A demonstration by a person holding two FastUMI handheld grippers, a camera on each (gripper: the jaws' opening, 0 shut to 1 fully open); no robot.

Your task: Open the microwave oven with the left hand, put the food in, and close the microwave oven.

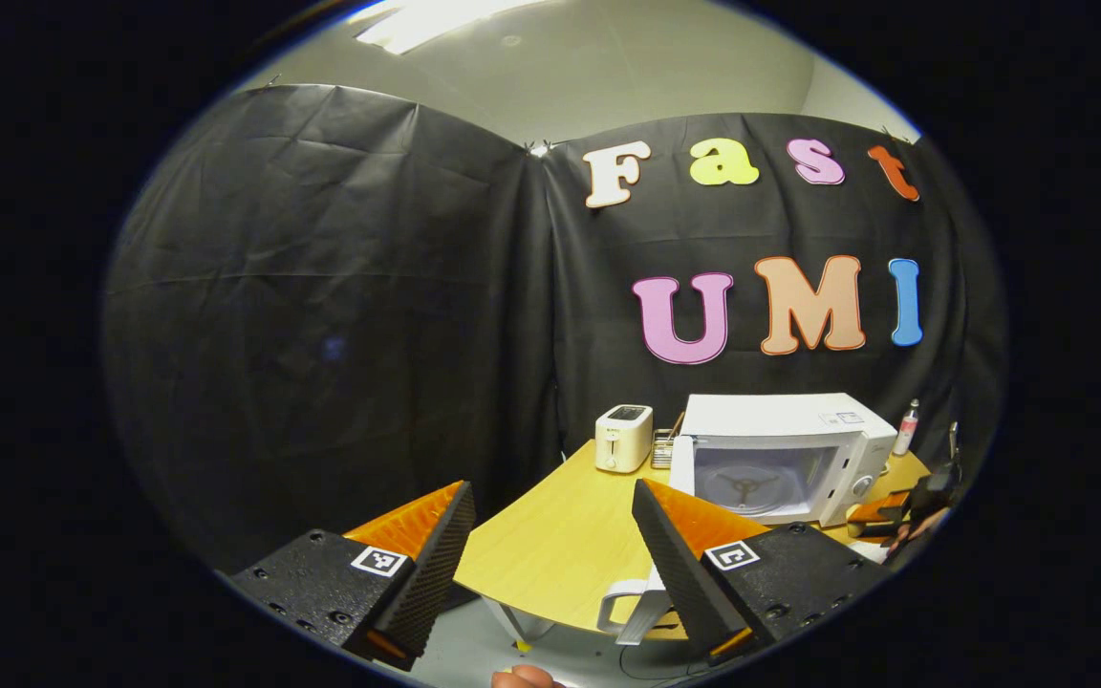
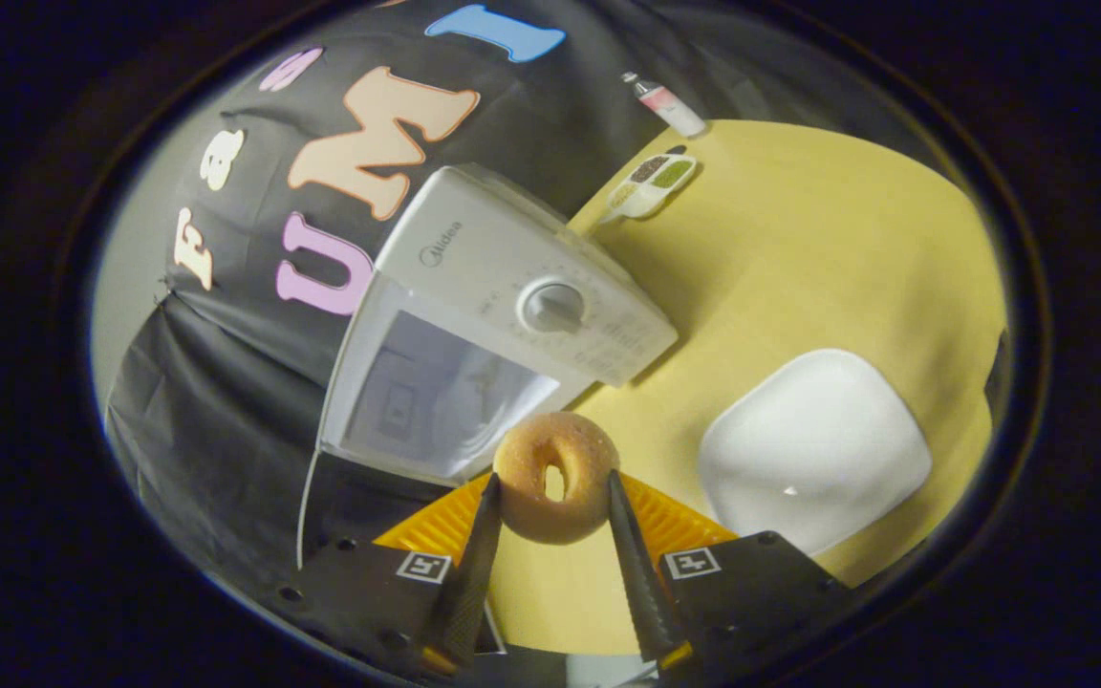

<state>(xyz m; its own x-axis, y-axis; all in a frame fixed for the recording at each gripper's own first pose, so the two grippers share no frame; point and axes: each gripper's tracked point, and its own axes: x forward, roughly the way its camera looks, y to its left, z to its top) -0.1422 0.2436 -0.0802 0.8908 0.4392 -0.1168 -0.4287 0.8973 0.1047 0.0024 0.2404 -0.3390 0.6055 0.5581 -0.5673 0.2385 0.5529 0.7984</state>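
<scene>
Right gripper (image 2: 550,506) clamped on the doughnut (image 2: 555,476), fingers at both sides. Left gripper (image 1: 550,545) spread apart, empty. Probably light, soft food; best gripped gently across the ring.

In the left gripper view, the other gripper (image 1: 880,516) and the hand (image 1: 918,527) holding it are cut off at the right edge, too small to tell how its jaws stand. A small rack (image 1: 665,445) between the toaster (image 1: 623,438) and the microwave (image 1: 780,457) is half hidden. In the right gripper view, the doughnut (image 2: 555,477) hides the microwave's lower corner.
</scene>
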